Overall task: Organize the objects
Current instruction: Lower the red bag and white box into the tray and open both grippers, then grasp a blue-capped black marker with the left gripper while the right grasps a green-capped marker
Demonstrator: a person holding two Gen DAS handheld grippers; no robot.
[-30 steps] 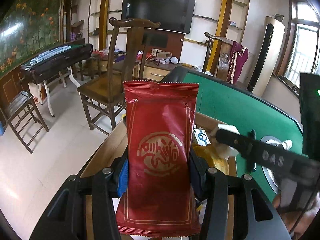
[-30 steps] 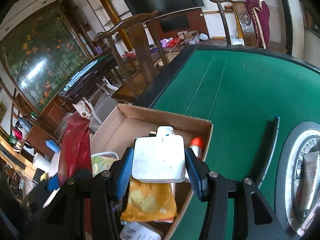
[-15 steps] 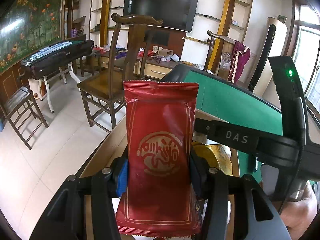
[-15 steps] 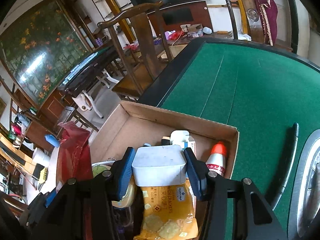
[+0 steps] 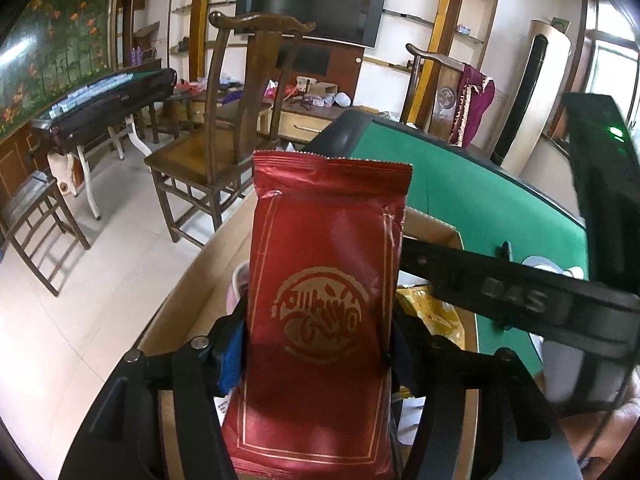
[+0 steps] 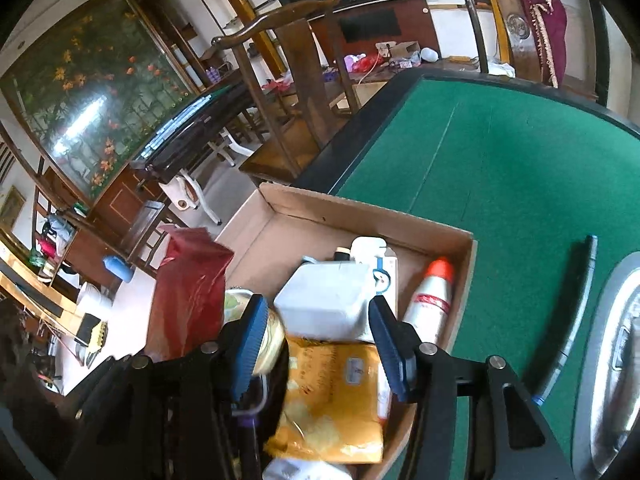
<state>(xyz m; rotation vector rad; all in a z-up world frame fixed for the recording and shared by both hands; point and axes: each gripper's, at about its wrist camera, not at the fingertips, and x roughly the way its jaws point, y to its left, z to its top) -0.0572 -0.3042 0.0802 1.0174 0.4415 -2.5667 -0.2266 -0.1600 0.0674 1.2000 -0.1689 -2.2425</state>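
My left gripper (image 5: 316, 344) is shut on a red snack packet (image 5: 320, 304) and holds it upright above the cardboard box (image 5: 180, 304). The packet also shows in the right wrist view (image 6: 188, 292) at the box's left side. My right gripper (image 6: 320, 340) is open over the box (image 6: 352, 216). A white rectangular container (image 6: 324, 300) lies in the box just beyond the blue pads (image 6: 250, 344), free of them. A yellow snack bag (image 6: 332, 400), a white tube with a red cap (image 6: 432, 296) and a round tin (image 6: 268, 336) also lie in the box.
The box sits at the left edge of a green felt table (image 6: 500, 152). A black pen (image 6: 580, 292) lies on the felt, with a metal centre disc (image 6: 616, 360) at the right. Wooden chairs (image 5: 224, 140) stand beyond the table edge.
My right gripper has opened and let go of the white container, which now lies in the box. The left gripper still holds the red packet.
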